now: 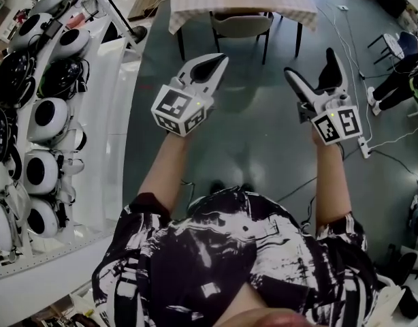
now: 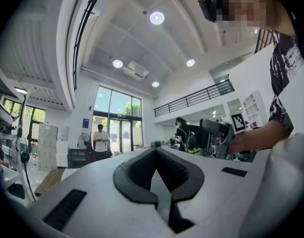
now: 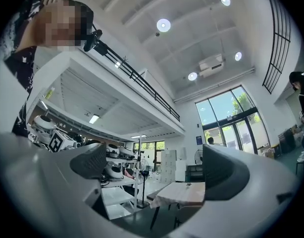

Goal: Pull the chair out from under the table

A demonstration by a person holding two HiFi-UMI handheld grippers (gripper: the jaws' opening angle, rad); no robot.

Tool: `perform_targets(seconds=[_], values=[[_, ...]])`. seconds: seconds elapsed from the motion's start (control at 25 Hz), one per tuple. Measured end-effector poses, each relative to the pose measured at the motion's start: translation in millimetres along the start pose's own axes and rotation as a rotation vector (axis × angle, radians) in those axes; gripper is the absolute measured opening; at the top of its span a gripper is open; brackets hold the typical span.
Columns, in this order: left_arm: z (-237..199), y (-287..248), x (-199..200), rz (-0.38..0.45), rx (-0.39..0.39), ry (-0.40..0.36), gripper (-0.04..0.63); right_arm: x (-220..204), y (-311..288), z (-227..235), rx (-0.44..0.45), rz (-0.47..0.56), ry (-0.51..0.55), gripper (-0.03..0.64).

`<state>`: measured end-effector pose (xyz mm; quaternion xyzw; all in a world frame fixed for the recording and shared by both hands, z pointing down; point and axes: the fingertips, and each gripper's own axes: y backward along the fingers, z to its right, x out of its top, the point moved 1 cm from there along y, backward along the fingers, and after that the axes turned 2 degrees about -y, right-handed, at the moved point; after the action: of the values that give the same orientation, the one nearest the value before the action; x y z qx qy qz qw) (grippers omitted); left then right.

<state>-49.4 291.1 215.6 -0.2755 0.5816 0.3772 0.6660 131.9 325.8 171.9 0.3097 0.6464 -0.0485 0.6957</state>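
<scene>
The grey chair (image 1: 240, 24) stands tucked under the table (image 1: 195, 5) with a checked cloth, at the top of the head view. Both grippers hang in the air well short of it, over the grey floor. My left gripper (image 1: 221, 60) is shut, its dark fingertips meeting with nothing between them (image 2: 156, 149). My right gripper (image 1: 311, 63) is open wide and holds nothing; its gripper view (image 3: 154, 167) looks between the two pads at the table (image 3: 184, 192) and the chair (image 3: 191, 216) in the distance.
A white shelf (image 1: 110, 135) with several round white-and-black devices runs along the left. A stand (image 1: 120, 12) is near the table's left corner. Cables (image 1: 372, 148) trail over the floor at right, near a seated person (image 1: 403, 73).
</scene>
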Motion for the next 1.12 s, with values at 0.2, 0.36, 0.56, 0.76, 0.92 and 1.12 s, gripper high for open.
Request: perform_targets(seconds=[0.2,0.36,0.56,0.76,0.92,1.12], values=[[-19,24,-14,-0.010,-0.005,0.008,0.002,-18,-17,-14,-0.016,-0.022,-0.007,0.575],[-49,41,-25,-0.015,-0.005,0.008,0.002,-28,-41,-32,-0.023,-0.043,0.024,0.575],[-78,48,-37,-0.015,-0.009,0.025,0.002,-41,-60,-43,-0.030,-0.066,0.036,0.575],[-89,26,-36,-0.008,-0.025,0.017,0.002,-45,-69,-22,-0.040,-0.072,0.049,0.575],[-99,-4,-35,-0.007,-0.022,-0.007,0.002,-54,-81,9,-0.032,-0.057,0.043,0.575],[-124,-63,-38,-0.011,0.006,-0.038,0.002,-72,-106,70,-0.004,-0.042,0.022,0.575]])
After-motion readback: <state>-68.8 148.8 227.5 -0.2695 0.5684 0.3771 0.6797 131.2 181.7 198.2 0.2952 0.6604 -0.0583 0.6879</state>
